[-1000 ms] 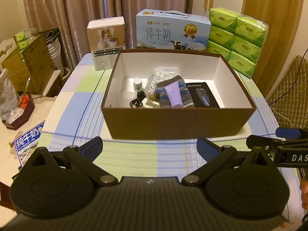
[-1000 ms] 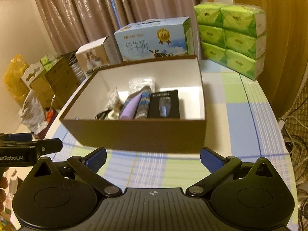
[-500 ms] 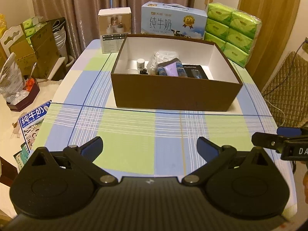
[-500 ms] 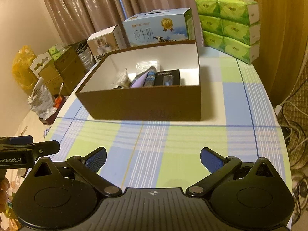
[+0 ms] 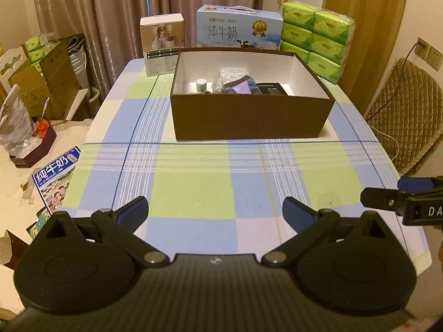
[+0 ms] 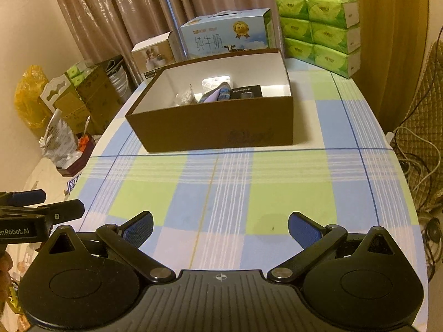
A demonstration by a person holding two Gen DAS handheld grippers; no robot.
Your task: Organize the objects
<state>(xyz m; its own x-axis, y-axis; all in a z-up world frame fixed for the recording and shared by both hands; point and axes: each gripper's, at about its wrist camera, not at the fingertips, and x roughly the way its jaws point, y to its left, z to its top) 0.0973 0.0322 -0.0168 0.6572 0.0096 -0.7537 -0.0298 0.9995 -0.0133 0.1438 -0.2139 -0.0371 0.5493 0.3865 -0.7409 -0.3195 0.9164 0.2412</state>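
A brown open box (image 5: 250,119) stands at the far middle of the checked table (image 5: 193,188). It holds a small white jar (image 5: 201,85), a clear bag (image 5: 228,76), a purple tube (image 5: 240,89) on socks, and a black case (image 5: 272,88). The box also shows in the right wrist view (image 6: 216,127). My left gripper (image 5: 215,212) is open and empty, low over the table's near edge. My right gripper (image 6: 220,229) is open and empty, beside it on the right.
Behind the box stand a white carton (image 5: 162,44), a blue milk carton (image 5: 238,29) and stacked green tissue packs (image 5: 315,38). A chair (image 5: 407,116) is at the right. Cardboard boxes (image 5: 47,80) and clutter lie off the left edge.
Both grippers have pulled back from the box toward the near table edge, so the box looks smaller and farther. Both stay open and empty.
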